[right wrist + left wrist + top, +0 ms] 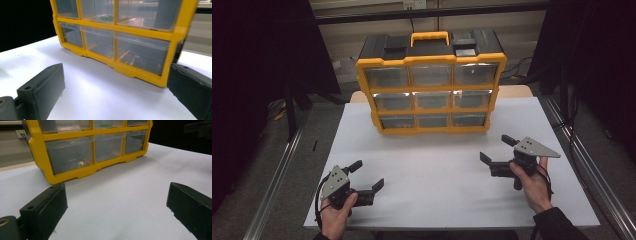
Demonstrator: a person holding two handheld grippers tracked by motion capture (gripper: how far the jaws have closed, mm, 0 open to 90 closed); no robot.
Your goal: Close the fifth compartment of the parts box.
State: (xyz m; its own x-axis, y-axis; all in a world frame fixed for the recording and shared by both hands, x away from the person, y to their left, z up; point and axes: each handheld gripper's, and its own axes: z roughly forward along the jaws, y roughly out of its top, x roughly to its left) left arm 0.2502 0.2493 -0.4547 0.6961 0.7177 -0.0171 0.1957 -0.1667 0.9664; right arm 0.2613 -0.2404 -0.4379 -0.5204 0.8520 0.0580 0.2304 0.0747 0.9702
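High view, your grippers: left gripper (368, 176) and right gripper (496, 150) spread wide, holding nothing
Organizer: yellow drawer organizer (431, 85) stands upright at the table (437, 170) far edge, well apart from both
Drawers: contents too dim to identify

Ahead of my tongs, the organiser (431, 82) has a glossy yellow plastic frame with a matt black plastic top; its drawers (68, 153) are clear, shiny plastic that catches the light. Under my tongs the table (437, 175) is smooth, matt white. The jaws of my left gripper (367, 175) and my right gripper (496, 149) look like matt black plastic, faintly grainy; the plate (536, 147) on the right one is dull grey metal.
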